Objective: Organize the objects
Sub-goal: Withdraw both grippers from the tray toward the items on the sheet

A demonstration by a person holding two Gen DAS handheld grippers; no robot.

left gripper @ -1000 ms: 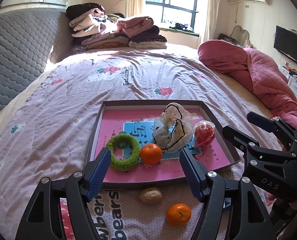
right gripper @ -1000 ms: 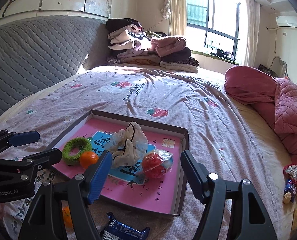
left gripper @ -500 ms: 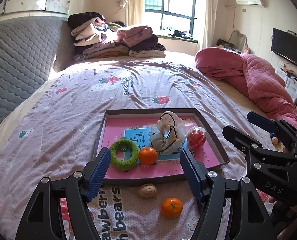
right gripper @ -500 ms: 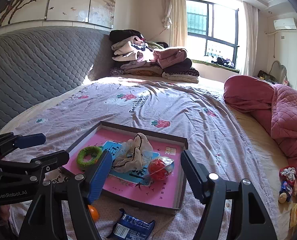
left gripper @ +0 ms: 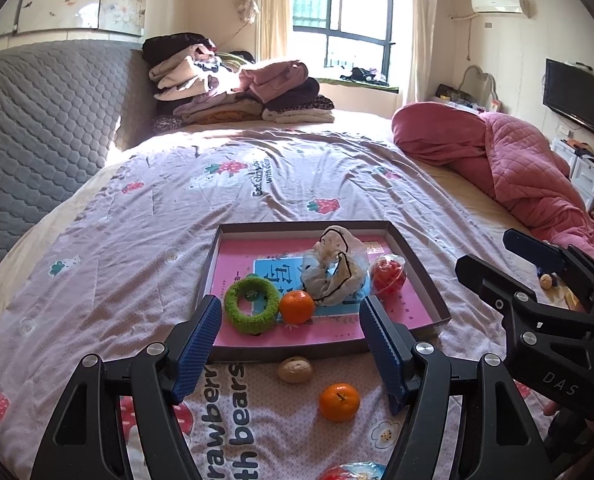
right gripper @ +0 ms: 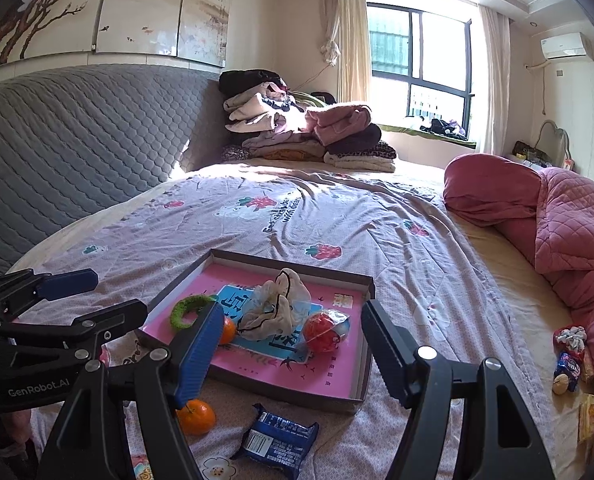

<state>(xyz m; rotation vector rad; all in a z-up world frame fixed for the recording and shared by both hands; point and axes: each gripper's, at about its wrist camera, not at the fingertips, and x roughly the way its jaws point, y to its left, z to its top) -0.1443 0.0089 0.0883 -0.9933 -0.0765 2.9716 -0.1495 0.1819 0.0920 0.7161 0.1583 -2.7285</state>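
We hold both tilted down over the bed: left gripper (left gripper: 291,340) spread wide and empty, right gripper (right gripper: 291,344) likewise, facing the tray (left gripper: 417,264).

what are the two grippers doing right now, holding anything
Left gripper: jaws open, holding nothing.
Right gripper: jaws open, holding nothing.

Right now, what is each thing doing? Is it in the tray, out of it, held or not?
Left gripper: open, empty.
Right gripper: open, empty.
Tray: flat on bed.
Green ring: in tray.
Orange: in tray.
Second orange: outside tray.
Walnut: outside tray.
Blue packet: outside tray.
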